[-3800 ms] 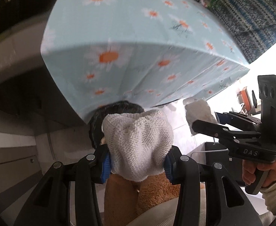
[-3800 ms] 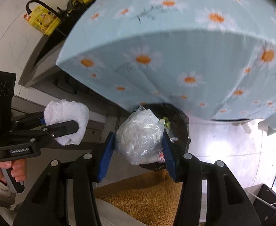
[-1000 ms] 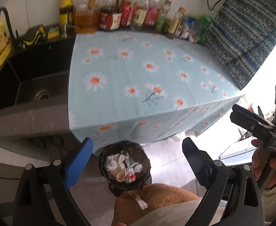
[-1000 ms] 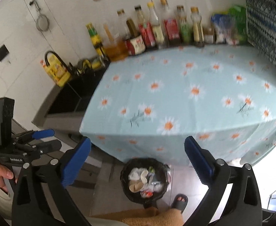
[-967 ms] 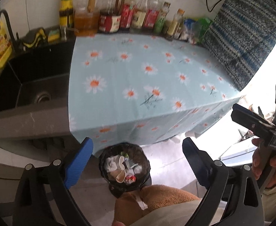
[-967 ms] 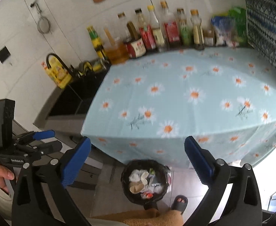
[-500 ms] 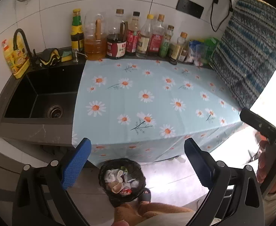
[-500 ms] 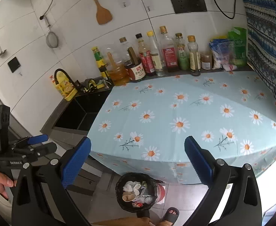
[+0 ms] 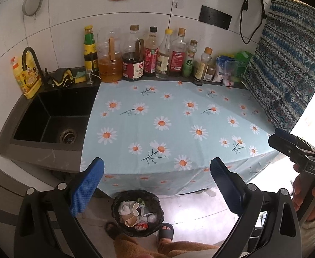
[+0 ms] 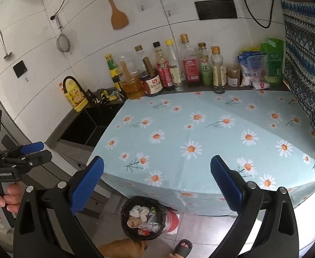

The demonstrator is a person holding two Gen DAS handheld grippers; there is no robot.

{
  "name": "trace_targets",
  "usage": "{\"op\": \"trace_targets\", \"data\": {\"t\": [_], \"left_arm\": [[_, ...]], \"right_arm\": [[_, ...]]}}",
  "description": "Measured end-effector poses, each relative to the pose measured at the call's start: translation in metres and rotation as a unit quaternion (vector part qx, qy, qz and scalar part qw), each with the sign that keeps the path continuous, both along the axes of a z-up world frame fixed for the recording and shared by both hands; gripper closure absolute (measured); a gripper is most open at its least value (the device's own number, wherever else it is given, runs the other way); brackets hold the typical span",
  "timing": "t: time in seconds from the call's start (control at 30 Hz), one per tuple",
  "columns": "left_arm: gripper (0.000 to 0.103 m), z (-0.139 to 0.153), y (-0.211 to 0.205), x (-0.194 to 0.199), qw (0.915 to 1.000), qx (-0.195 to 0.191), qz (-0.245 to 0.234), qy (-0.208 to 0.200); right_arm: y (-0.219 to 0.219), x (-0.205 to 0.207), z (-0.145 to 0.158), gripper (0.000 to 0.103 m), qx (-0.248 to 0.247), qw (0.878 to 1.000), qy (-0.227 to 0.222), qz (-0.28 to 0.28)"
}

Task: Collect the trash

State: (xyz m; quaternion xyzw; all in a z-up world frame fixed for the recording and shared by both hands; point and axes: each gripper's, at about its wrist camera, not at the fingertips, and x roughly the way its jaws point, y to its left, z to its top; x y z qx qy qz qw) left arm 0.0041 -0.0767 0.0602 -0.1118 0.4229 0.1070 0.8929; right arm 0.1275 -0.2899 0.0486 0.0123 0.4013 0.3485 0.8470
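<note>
While both tools [image 9: 156, 185] [image 10: 156, 183] gape wide and empty, only the right view shows a red bucket [image 10: 171, 220].

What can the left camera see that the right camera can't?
Only the left view shows the sink drain and the right gripper. Only the right view shows the ladle, the red bucket and the left gripper. Both show the full trash bin, the daisy cloth and the bottles.

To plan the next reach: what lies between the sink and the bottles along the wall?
Left wrist view: a sponge and dark cloth lie between sink and bottles.
</note>
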Motion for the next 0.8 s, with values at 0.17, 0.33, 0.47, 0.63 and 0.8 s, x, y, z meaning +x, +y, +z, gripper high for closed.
{"op": "trace_targets", "data": {"t": [0.17, 0.33, 0.47, 0.63, 0.8], "left_arm": [[0.007, -0.001, 0.002, 0.003, 1.0, 0.008, -0.001, -0.004], [0.007, 0.001, 0.002, 0.006, 0.9999, 0.006, -0.009, -0.006], [0.007, 0.004, 0.006, 0.008, 0.9999, 0.005, -0.011, -0.008], [0.007, 0.003, 0.012, 0.011, 0.9999, 0.006, -0.014, -0.005], [0.007, 0.0, 0.017, 0.013, 0.9999, 0.007, -0.015, -0.001]], "right_arm": [[-0.002, 0.004, -0.001, 0.004, -0.002, 1.0, -0.009, -0.008], [0.0, 0.005, 0.003, 0.004, -0.002, 1.0, -0.011, -0.015], [0.006, 0.009, 0.004, 0.004, -0.009, 1.0, -0.01, -0.017], [0.01, 0.011, 0.003, 0.004, -0.014, 1.0, -0.009, -0.019], [0.015, 0.013, 0.0, 0.004, -0.018, 1.0, -0.005, -0.018]]}}
